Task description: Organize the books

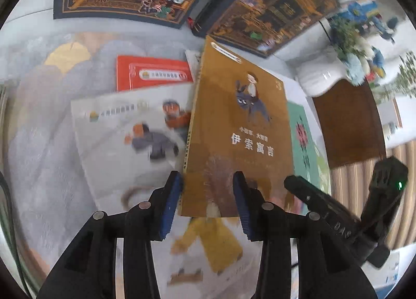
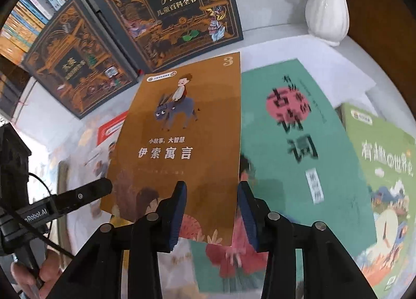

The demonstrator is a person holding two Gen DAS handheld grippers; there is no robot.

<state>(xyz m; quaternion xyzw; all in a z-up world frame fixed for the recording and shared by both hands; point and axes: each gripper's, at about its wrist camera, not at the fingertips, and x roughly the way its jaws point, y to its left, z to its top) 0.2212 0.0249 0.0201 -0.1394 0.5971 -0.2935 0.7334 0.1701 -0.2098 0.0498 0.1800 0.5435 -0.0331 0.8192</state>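
Observation:
A brown picture book (image 1: pixel 241 122) (image 2: pixel 179 142) with a boy on a donkey on its cover hangs tilted above the other books. My left gripper (image 1: pixel 208 195) straddles its lower spine corner; the pads stand apart and do not seem to press on it. My right gripper (image 2: pixel 212 210) has the lower right corner between its pads, with the book's edge against the right pad. One finger (image 2: pixel 85 192) of the left gripper touches the book's left edge in the right wrist view. A finger (image 1: pixel 306 195) of the right gripper reaches in beside the book in the left wrist view.
Two dark ornate encyclopedias (image 2: pixel 166 12) (image 2: pixel 75 64) lie at the back. Below the brown book lie a teal book (image 2: pixel 299 142), a green one (image 2: pixel 384 182), a white one (image 1: pixel 130 137) and a red one (image 1: pixel 153 72). A white vase (image 2: pixel 327 7) stands at the back right, a bookshelf (image 2: pixel 28 20) at the far left.

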